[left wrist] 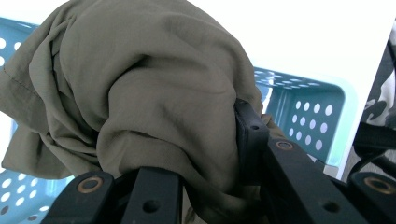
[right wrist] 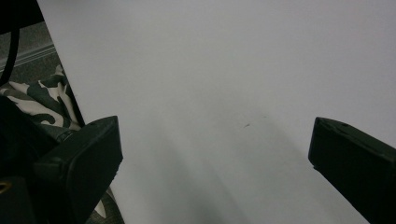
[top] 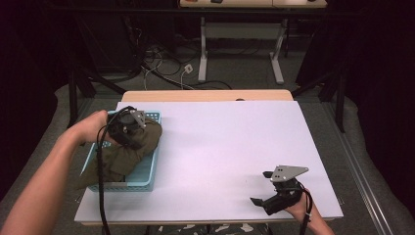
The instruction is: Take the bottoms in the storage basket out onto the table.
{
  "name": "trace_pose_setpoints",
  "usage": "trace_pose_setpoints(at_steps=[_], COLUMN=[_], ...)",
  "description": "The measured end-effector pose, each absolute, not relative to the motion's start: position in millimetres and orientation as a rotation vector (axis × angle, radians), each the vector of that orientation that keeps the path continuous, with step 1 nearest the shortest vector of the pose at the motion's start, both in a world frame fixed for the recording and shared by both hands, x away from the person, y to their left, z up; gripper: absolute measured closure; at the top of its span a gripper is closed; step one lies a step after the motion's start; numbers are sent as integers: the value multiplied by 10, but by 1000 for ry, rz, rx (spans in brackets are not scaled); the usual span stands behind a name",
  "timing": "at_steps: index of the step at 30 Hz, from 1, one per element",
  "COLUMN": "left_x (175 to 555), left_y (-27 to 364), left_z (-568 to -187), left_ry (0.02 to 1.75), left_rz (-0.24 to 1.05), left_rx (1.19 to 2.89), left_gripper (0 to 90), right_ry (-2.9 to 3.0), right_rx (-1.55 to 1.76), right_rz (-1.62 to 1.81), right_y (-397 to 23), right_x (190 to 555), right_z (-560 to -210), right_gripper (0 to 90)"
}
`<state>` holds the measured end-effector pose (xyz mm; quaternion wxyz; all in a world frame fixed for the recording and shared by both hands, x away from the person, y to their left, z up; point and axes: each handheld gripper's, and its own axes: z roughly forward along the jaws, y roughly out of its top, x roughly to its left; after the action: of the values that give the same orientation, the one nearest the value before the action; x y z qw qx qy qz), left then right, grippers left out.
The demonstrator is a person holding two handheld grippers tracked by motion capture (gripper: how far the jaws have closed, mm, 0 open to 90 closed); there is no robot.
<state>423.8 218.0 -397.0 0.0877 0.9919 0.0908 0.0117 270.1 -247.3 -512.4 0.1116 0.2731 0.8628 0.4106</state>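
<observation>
An olive-green cloth (top: 132, 154) lies bunched in a light blue perforated basket (top: 147, 177) at the left side of the white table top (top: 220, 142). My left gripper (top: 131, 134) reaches into the basket from above and is shut on the cloth. In the left gripper view the cloth (left wrist: 140, 79) bulges over the black jaws of that gripper (left wrist: 187, 154), with the basket wall (left wrist: 303, 116) behind it. Near the table's front right corner my right gripper (top: 261, 187) rests open. Its jaws (right wrist: 215, 154) stand wide apart over bare table (right wrist: 210, 70).
A wooden edge (top: 205, 95) runs along the far side of the white top. Beyond it are desk legs (top: 203, 49) and cables (top: 161, 61) on the floor. Camouflage-patterned trousers (right wrist: 37, 100) show past the table's near edge.
</observation>
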Motion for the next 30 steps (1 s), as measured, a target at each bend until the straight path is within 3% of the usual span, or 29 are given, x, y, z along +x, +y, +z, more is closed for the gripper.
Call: trace_pose_setpoints(at_steps=[30], left_x=[4188], left_y=[1959], left_z=[-3645], left_ry=[160], left_rz=[23], left_rx=[3066], left_gripper=[753], right_ry=[2533], right_rx=[802], right_rz=[1201], right_y=[-2472], right_x=[2699], right_z=[-5122], right_gripper=[27])
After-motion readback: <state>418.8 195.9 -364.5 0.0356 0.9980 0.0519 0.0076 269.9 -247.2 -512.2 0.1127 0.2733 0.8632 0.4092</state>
